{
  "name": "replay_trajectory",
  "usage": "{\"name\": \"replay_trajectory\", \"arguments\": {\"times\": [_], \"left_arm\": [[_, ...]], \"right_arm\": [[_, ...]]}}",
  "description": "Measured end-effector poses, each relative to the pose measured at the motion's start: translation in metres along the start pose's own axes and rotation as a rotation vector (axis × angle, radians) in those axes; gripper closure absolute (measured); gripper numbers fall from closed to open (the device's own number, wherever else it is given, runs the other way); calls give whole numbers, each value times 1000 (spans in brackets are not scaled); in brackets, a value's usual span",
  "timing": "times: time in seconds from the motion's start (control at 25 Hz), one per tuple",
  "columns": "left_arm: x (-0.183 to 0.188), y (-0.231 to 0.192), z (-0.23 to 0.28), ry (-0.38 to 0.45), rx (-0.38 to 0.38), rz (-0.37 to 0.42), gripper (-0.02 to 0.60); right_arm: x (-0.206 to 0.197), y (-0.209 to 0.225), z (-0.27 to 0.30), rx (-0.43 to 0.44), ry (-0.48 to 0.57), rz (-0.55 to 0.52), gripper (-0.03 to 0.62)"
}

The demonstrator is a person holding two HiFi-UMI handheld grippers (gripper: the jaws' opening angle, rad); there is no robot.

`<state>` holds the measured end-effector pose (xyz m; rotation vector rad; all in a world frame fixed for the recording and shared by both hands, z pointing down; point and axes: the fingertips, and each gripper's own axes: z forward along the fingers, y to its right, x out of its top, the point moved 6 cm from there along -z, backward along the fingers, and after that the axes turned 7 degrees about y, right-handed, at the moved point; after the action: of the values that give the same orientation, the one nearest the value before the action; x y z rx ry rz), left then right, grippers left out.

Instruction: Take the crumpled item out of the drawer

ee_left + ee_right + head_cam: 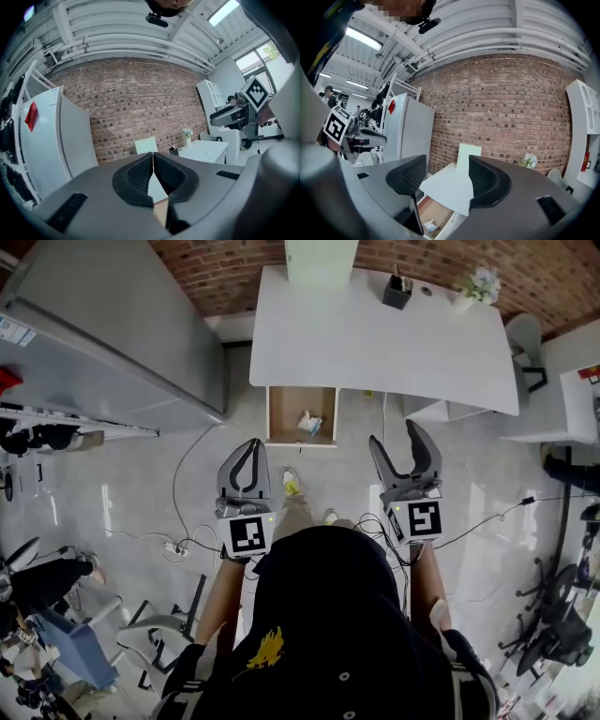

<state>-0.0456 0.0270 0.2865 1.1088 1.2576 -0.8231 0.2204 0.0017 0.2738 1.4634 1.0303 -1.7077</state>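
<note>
Drawer [285,407] open — right tool [395,437] near, spread.

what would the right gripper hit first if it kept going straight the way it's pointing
Probably the white desk: its top fills the gap between the open right gripper's jaws. The open drawer lies lower and left of that line, though depth is unclear.

The premises were an office-style workspace with an industrial finish. A white desk [375,343] carrying a pen holder [397,290] stood at 12 o'clock against a brick wall [225,268]. Swivel chairs [553,638] sat at 4 o'clock, a power strip [174,547] lay at 9 o'clock, and exposed ceiling pipes [117,42] ran overhead.
</note>
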Motion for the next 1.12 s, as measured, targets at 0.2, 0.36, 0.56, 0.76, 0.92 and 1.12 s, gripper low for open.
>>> {"name": "replay_trajectory", "arguments": {"times": [0.2, 0.36, 0.56, 0.76, 0.92, 1.12], "left_arm": [[-17, -44, 40, 12, -34, -5, 561], [-32, -62, 57, -1, -77, -4, 561], [-67, -70, 70, -88, -132, -16, 561], [-99, -69, 83, -162, -126, -50, 561], [-109, -69, 99, -186, -116, -23, 561], [-125, -67, 110, -198, -95, -47, 561]], "right_arm": [[-26, -7, 47, -27, -105, 15, 287], [-40, -14, 70, -21, -166, 8, 287], [-75, -31, 104, 60, -277, -15, 287], [-124, -40, 130, 139, -372, 7, 287], [-164, -51, 151, 218, -436, 5, 287], [-223, -58, 169, 270, -544, 15, 287]]}}
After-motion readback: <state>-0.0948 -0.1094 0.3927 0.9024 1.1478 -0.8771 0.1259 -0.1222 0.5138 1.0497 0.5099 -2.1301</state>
